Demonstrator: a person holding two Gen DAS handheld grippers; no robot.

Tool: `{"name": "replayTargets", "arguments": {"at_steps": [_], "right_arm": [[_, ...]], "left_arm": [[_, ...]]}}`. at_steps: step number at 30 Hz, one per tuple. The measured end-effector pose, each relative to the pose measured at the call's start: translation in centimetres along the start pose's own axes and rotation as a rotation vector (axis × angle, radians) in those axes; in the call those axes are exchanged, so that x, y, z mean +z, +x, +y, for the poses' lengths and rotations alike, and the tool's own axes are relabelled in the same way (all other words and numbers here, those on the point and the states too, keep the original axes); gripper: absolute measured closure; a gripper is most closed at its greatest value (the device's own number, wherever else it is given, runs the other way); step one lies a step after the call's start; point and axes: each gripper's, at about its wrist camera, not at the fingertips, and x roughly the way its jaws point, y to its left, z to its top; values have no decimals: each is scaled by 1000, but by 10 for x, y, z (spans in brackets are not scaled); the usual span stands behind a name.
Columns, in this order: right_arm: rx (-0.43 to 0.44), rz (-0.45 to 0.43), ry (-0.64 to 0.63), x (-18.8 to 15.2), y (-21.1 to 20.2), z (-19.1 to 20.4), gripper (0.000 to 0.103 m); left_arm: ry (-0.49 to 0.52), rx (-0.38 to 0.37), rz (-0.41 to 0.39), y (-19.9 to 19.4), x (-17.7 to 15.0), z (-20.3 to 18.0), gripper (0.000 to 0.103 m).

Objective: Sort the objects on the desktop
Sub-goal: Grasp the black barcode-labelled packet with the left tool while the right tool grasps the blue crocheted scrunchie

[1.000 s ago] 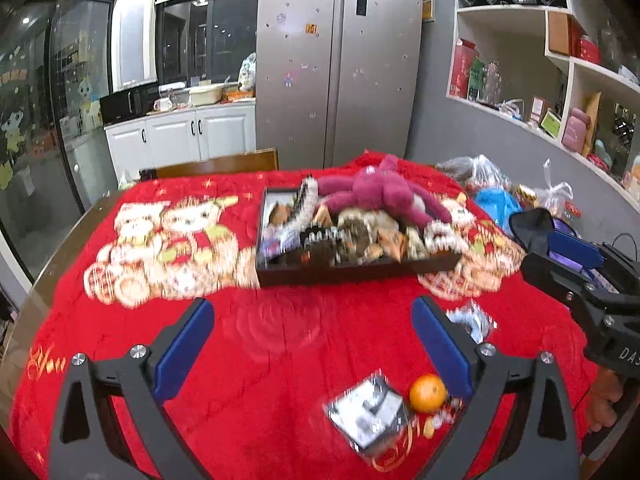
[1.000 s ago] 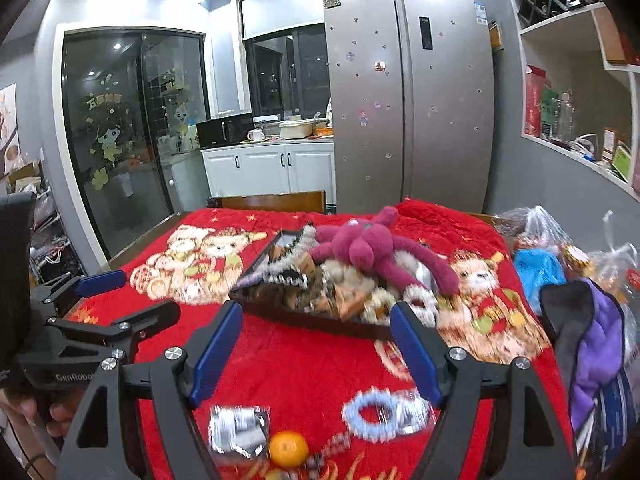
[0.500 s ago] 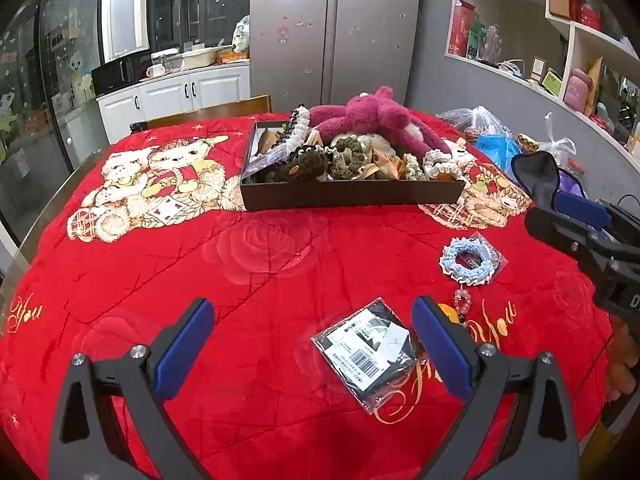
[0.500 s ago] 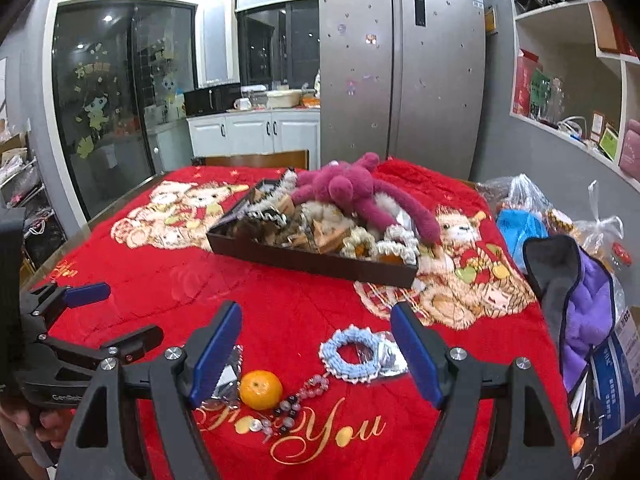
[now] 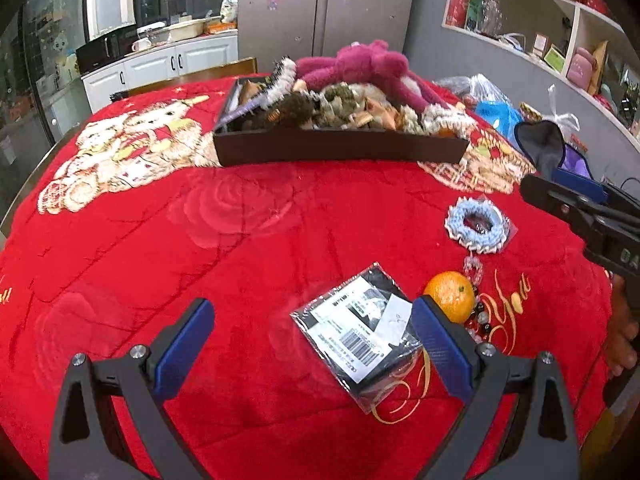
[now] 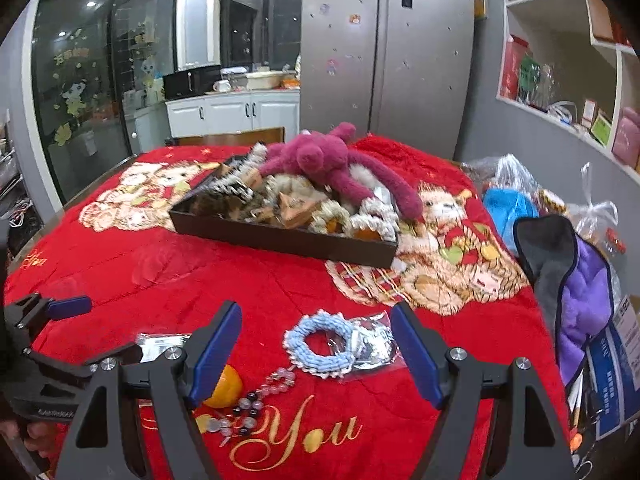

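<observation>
Here both tools tilt down over the desk's red plush bear-print blanket (image 5: 260,264), blue pads apart and holding nothing. The left tool (image 5: 310,344) frames a clear-bagged black packet with a barcode label (image 5: 360,330); the right tool (image 6: 316,354) frames a pale blue crocheted scrunchie (image 6: 318,344) beside a small orange (image 6: 226,390). Gold script nearby reads "You" (image 6: 296,436).

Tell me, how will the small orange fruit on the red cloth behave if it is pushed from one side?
The orange fruit looks round and smooth, so it would probably roll rather than slide. The plush red cloth may slow it. The bead bracelet lies right against it and might stop it on that side.
</observation>
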Motion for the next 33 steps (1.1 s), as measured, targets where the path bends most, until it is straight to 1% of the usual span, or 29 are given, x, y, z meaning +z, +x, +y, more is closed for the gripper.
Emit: {"name": "replayTargets", "arguments": {"at_steps": [6, 9, 14, 18, 22, 24, 28, 29, 30, 31, 32, 33], "right_arm": [[-12, 75, 28, -10, 32, -12, 24], [-18, 96, 37, -15, 42, -17, 24], [-22, 118, 40, -22, 57, -22, 24], [-7, 137, 47, -28, 70, -24, 24], [7, 165, 78, -33, 85, -28, 24], [0, 138, 96, -34, 86, -28, 24], [-15, 132, 109, -31, 90, -27, 25], [-23, 132, 109, -31, 90, -26, 29], [-27, 130, 109, -31, 90, -27, 38], [-31, 127, 112, -31, 89, -27, 43], [-37, 124, 121, -31, 89, -29, 51], [-36, 121, 131, -31, 88, -31, 61]], "left_arm": [[-15, -24, 52, 22, -5, -2, 3], [-26, -39, 76, 32, -7, -2, 3], [-22, -17, 62, 37, -10, -3, 3], [8, -2, 49, 38, -13, -8, 0], [34, 27, 51, 41, -13, -13, 0], [29, 21, 50, 41, -13, -12, 0], [34, 27, 47, 41, -13, -13, 0], [33, 26, 47, 41, -13, -13, 0], [33, 24, 45, 41, -13, -13, 1], [32, 21, 43, 41, -12, -13, 2], [31, 22, 39, 40, -13, -13, 3], [31, 25, 30, 39, -13, -13, 9]]}}
